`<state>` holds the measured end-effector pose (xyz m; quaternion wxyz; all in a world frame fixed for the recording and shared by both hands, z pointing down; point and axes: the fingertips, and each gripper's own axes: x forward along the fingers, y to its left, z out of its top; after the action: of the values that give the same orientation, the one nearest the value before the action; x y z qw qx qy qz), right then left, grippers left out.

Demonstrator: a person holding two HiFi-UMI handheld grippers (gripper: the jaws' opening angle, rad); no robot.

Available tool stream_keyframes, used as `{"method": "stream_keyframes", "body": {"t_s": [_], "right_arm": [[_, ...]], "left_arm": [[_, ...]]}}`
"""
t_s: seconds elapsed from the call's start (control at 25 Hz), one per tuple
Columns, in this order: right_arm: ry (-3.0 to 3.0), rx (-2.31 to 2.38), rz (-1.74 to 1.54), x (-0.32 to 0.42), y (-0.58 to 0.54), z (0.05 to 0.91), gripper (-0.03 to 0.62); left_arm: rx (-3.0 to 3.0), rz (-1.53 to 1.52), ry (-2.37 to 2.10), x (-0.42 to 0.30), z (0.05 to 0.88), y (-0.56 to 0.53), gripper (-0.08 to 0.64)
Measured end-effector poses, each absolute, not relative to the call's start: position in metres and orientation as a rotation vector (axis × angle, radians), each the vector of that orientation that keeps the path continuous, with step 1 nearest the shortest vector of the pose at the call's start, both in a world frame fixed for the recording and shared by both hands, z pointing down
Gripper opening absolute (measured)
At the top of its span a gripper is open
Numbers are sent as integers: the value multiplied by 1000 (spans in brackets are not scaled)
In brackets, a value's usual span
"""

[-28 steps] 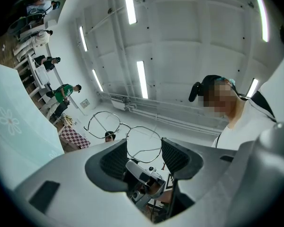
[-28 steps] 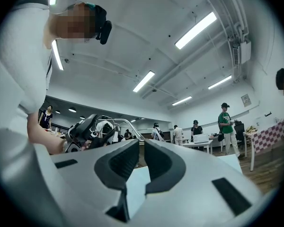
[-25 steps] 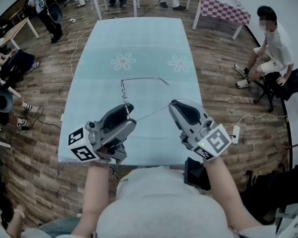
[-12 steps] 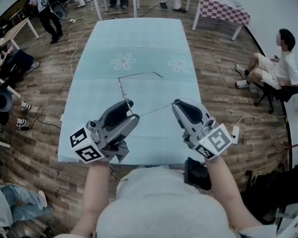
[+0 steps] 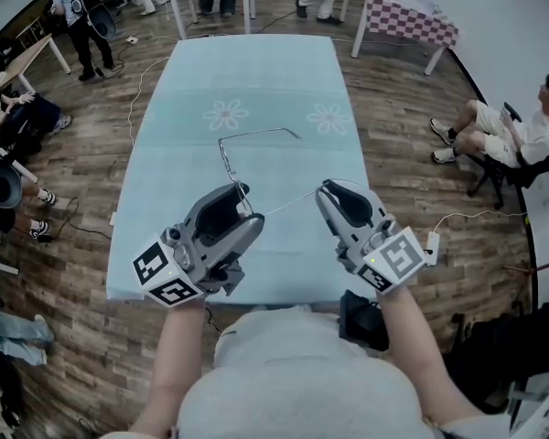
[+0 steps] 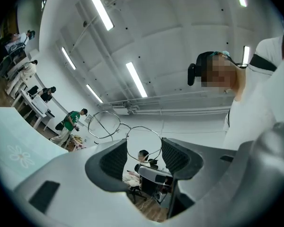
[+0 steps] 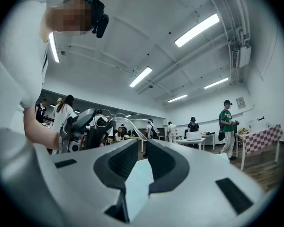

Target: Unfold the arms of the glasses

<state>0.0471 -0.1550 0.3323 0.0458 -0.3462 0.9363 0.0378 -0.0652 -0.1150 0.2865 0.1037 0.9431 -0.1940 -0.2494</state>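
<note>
Thin wire-framed glasses [image 5: 227,163] hang in the air above the pale blue table [image 5: 256,71], between my two grippers. My left gripper [image 5: 242,192] is shut on the front: one round rim [image 6: 144,128] sits between its pads, and the other rim [image 6: 104,124] sticks out to the left. One arm [image 5: 261,134] stands out to the right, free. The other arm [image 5: 288,202] runs to my right gripper [image 5: 324,191]. There its tip [image 7: 135,129] lies between the jaws [image 7: 141,157], which are opening with a gap beside the wire.
The table carries two flower prints [image 5: 225,113]. Around it is wooden floor with a white cable [image 5: 146,76]. A person sits on a chair at the right [image 5: 522,131], others stand at the back left [image 5: 78,7], and a checkered table [image 5: 407,16] stands at the back right.
My left gripper has rolled and shifted a little to the right with the glasses' front. The right gripper has stayed put. The seated person at the right has leaned back.
</note>
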Motion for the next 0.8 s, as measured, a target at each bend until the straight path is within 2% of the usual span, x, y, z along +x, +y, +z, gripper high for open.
{"method": "stream_keyframes", "body": {"t_s": [0.36, 0.8], "right_arm": [[2855, -1123, 103, 46, -159, 337, 81], [2857, -1183, 58, 44, -162, 342, 84]], "left_arm": [[2811, -740, -703, -65, 290, -120, 236], [2810, -729, -986, -65, 304, -138, 236]]}}
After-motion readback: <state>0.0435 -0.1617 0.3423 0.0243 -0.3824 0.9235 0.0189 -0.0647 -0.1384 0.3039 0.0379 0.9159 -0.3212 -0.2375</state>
